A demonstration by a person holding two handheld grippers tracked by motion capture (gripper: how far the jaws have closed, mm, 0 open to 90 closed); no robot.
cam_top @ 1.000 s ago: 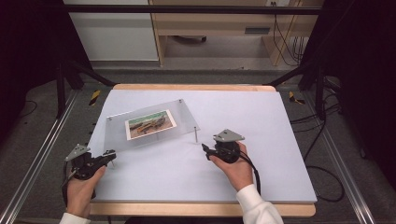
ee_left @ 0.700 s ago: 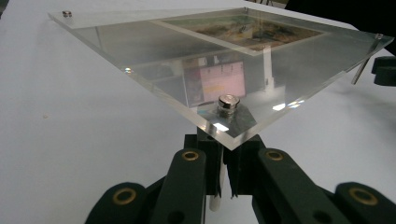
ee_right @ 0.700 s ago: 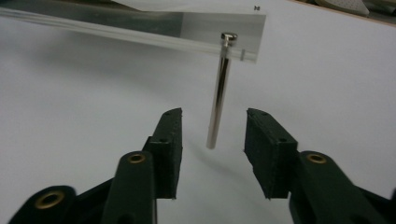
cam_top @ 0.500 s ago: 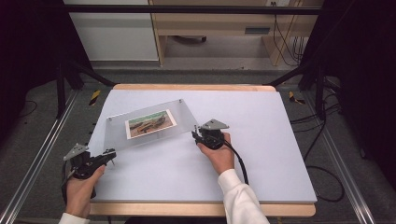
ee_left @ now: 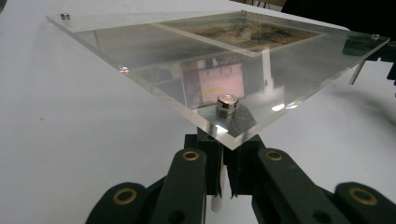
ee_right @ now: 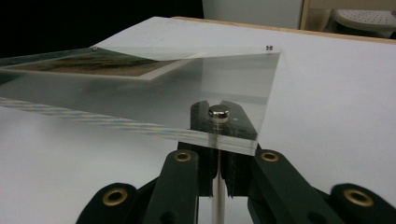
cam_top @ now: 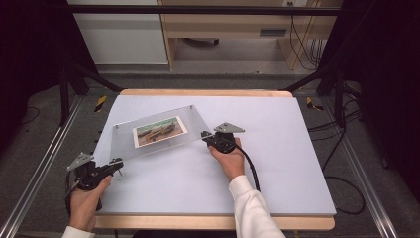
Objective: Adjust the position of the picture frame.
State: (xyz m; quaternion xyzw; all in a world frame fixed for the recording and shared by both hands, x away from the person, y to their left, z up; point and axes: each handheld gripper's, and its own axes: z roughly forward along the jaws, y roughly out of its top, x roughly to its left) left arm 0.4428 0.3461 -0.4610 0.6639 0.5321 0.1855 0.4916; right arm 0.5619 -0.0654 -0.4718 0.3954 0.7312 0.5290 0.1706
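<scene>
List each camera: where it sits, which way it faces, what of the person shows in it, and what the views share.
High view: fixed above the person's side, facing forward and down on the white table; both hands, the left gripper and right gripper show.
Left gripper view: rides the left gripper, looking along its fingers at a corner leg under the acrylic photo frame.
Right gripper view: rides the right gripper, looking along its fingers at another corner.
Shared: the frame and its photo.

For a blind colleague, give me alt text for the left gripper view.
A clear acrylic photo frame tilts above a white table, its near corner with a metal stud over the left hand-held gripper, whose black jaws close on a leg beneath it.
</scene>
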